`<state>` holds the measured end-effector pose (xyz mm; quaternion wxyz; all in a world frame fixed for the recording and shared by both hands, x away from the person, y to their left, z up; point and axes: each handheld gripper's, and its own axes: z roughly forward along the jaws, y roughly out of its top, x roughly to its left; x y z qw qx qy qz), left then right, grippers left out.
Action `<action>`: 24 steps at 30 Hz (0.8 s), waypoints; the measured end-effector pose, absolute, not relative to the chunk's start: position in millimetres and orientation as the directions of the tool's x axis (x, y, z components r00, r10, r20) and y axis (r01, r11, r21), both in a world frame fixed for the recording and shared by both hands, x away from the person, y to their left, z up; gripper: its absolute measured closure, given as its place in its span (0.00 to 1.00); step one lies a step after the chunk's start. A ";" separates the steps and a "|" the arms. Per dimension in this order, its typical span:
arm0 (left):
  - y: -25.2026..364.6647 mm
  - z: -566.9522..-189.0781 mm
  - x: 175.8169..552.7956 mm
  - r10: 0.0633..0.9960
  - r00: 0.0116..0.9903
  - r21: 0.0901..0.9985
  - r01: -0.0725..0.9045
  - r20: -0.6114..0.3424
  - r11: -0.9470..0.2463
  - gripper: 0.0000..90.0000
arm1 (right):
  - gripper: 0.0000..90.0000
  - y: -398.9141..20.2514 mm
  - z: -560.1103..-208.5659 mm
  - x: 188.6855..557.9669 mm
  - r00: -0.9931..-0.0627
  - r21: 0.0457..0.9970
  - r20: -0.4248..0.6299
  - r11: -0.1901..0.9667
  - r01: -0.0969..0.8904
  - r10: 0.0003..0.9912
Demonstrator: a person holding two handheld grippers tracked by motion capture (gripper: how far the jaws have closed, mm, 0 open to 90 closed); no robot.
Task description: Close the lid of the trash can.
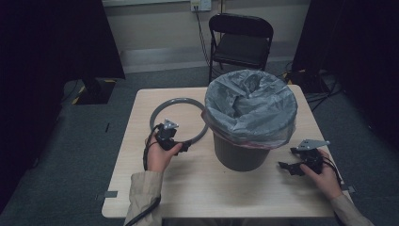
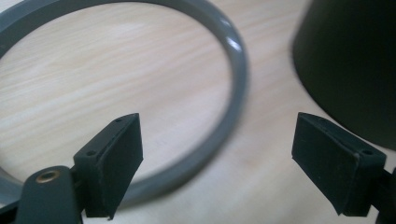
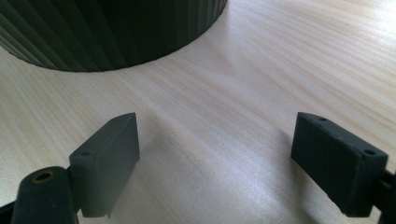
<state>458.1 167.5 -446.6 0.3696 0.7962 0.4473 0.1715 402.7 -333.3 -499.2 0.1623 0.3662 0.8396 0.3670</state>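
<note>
A grey plastic ring (image 1: pixel 181 100) lies flat on the wooden table (image 1: pixel 202 188), left of a dark grey bin (image 1: pixel 240 153) lined with a grey bag (image 1: pixel 251 106). My left gripper (image 1: pixel 179 141) sits low over the ring's near right arc, open. In the left gripper view the ring (image 2: pixel 236 88) curves between the wide-apart jaws of the left gripper (image 2: pixel 217 154), and the bin (image 2: pixel 350 60) stands to the right. My right gripper (image 1: pixel 288 158) rests open near the table, right of the bin. The right gripper (image 3: pixel 215 158) has bare wood between its jaws, with the bin's ribbed base (image 3: pixel 107 32) ahead.
A black folding chair (image 1: pixel 240 42) stands beyond the table's far edge. Cables lie on the floor (image 1: pixel 324 89) at the back right. Dark curtains hang on both sides. The table's front strip is bare wood.
</note>
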 end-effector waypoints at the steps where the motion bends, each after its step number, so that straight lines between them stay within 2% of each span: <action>1: 167.9 -448.6 464.7 0.849 0.524 0.740 0.597 -0.067 -0.310 0.18 | 0.16 -333.3 -499.2 402.7 -0.679 0.735 -0.004 0.462 0.496 0.734; 7: 169.9 -468.4 491.1 0.881 0.466 0.682 0.670 -0.080 -0.292 0.21 | 0.16 -333.3 -499.2 402.6 -0.679 0.735 -0.004 0.463 0.496 0.734; 12: 170.8 -476.6 488.6 0.896 0.434 0.673 0.690 -0.094 -0.264 0.21 | 0.16 -333.3 -499.1 402.6 -0.679 0.735 -0.003 0.462 0.496 0.734; 17: 167.3 -474.4 462.5 0.878 0.473 0.673 0.674 -0.076 -0.305 0.25 | 0.16 -333.3 -499.2 402.7 -0.679 0.735 -0.003 0.462 0.496 0.734; 24: 172.7 -473.6 397.0 0.849 0.524 0.646 0.673 -0.072 -0.360 0.25 | 0.16 -332.9 -499.3 401.7 -0.672 0.736 -0.005 0.458 0.499 0.740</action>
